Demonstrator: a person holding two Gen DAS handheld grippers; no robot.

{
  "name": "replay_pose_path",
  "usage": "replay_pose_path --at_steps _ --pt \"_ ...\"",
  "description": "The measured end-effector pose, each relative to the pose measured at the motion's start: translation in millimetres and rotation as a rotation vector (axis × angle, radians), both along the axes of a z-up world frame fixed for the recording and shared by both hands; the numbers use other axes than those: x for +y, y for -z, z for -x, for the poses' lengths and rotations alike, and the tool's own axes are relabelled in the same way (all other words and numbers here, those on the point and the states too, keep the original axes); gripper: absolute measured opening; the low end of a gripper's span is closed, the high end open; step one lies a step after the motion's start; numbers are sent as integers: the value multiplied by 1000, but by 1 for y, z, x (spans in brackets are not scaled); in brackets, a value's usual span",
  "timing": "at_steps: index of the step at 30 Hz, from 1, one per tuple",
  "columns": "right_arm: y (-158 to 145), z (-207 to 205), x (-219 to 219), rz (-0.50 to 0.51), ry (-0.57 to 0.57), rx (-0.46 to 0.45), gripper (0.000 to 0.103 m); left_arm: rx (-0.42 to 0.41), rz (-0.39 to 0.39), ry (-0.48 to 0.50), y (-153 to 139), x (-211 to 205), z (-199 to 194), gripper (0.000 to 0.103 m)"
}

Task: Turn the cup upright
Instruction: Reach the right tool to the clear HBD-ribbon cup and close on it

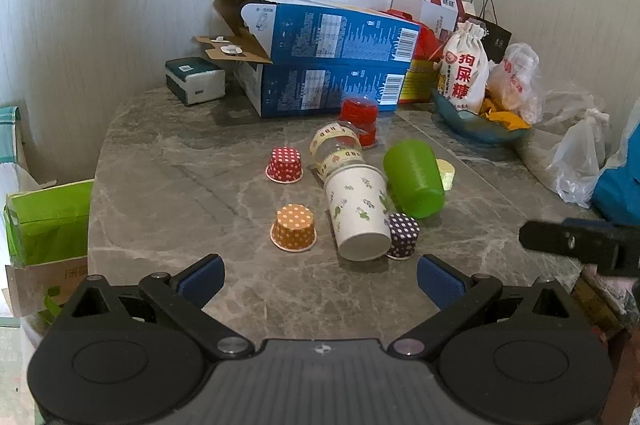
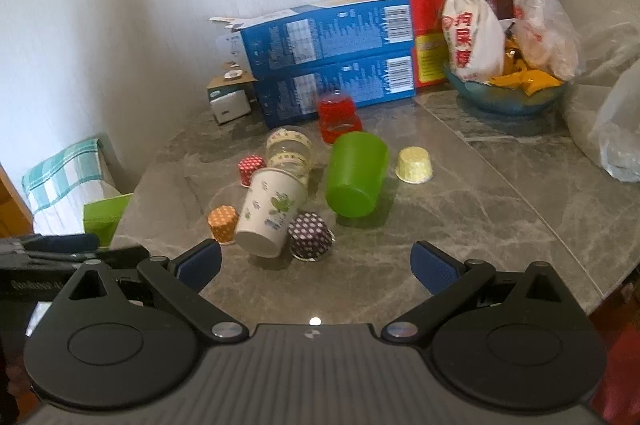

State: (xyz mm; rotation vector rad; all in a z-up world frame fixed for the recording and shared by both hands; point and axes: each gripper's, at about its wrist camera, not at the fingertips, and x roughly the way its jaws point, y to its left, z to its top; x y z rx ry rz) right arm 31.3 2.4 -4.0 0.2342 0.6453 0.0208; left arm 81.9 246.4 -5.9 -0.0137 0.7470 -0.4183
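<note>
**Cups lie tumbled on the grey desk, both claws spread and empty**

The left claw point(image 1: 320, 279) hangs low over the near edge of the marble desk point(image 1: 168, 161), its blue-padded fingers point(image 1: 200, 279) spread wide with nothing between them. The right claw point(image 2: 316, 267) sits the same way, jaws wide apart and bare.

Ahead of both, the white paper cup point(image 1: 358, 213) with green leaf prints lies on its side, its closed base pointing toward the claws and its mouth aimed at the back of the desk. A clear cup point(image 1: 336, 147) with a yellowish band lies tipped behind it, seemingly tucked against its mouth. Just to the right, a green plastic cup point(image 1: 414, 177) rests tilted, bottom toward the viewer. A red cup point(image 1: 360, 119) stands farther back.

Small dotted baking cups sit mouth-down around them: a red one point(image 1: 285, 165), an orange one point(image 1: 294, 228), a dark purple one point(image 1: 403, 236) touching the paper cup, and a pale yellow one point(image 2: 415, 165) beyond the green cup.

Two stacked blue boxes point(image 1: 328, 65) line the wall, with a bowl point(image 1: 480, 129) of snack bags to the right
</note>
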Motion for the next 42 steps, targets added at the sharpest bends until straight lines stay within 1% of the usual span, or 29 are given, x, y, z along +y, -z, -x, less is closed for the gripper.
replay_pose_path --at_steps 5,8,13,16,19,22,25,28,31,33,34,36,38,40,42 --pt "-12 -35 8 19 -16 5 102 -5 -5 14 3 1 -14 103" --pt "-15 -62 12 10 -35 8 102 -5 -4 21 5 4 -22 103" --pt "-13 -130 18 -15 -57 78 102 -7 15 9 11 21 -33 103" --pt "-9 -173 23 -12 -67 132 102 -5 27 12 14 31 -37 103" --pt "4 -209 36 47 -80 215 102 0 48 -1 16 41 -39 103" --pt "22 -238 39 -3 -89 311 102 11 56 -18 19 50 -40 103" --pt "35 -253 45 23 -80 355 100 13 60 -34 22 58 -40 103" --pt "43 -264 52 27 -86 387 98 22 51 -49 25 65 -42 103" --pt "51 -270 56 70 -76 414 93 23 50 -58 26 71 -40 103" --pt "58 -275 57 85 -73 436 87 21 57 -64 26 75 -37 103" --pt "61 -277 57 92 -70 448 86 22 58 -65 26 77 -36 103" --pt "68 -280 57 104 -68 467 75 23 63 -67 26 81 -33 103" --pt "72 -282 58 113 -67 476 69 29 75 -71 27 85 -32 103" --pt "76 -283 59 132 -72 487 65 33 83 -77 27 90 -30 103" --pt "78 -285 61 152 -74 495 64 30 91 -84 26 94 -27 103"
